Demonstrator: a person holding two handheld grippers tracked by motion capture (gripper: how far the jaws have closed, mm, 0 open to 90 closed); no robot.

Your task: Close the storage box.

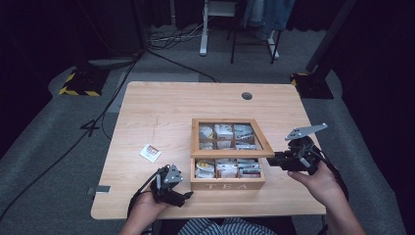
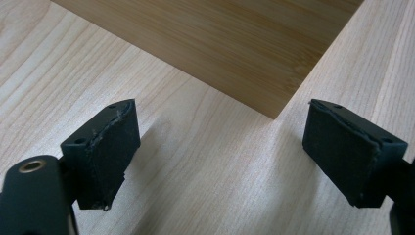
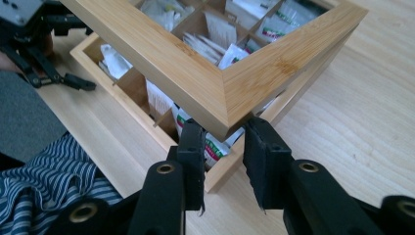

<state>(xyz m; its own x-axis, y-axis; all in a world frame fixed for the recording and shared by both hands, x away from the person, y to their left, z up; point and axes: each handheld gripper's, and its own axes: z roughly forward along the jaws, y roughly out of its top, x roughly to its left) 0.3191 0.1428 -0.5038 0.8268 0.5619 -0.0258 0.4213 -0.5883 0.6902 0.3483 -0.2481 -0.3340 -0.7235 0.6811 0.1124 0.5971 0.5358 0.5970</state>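
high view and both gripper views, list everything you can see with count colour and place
table: one, light wood, centre
tea box: one, bamboo, table's near middle, sachets inside
lid: one, bamboo frame with clear pane, partly raised over the box
loose sachet: one, white and orange, left of the box
cable hole: one, grey, far table edge
left gripper: black, open, near the box's corner
right gripper: black, closing on the lid's corner

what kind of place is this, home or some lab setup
Probably a lab or recording studio, not a home: black curtains ring the wooden table, cables trail over grey carpet, and stand bases marked with hazard tape flank the table.
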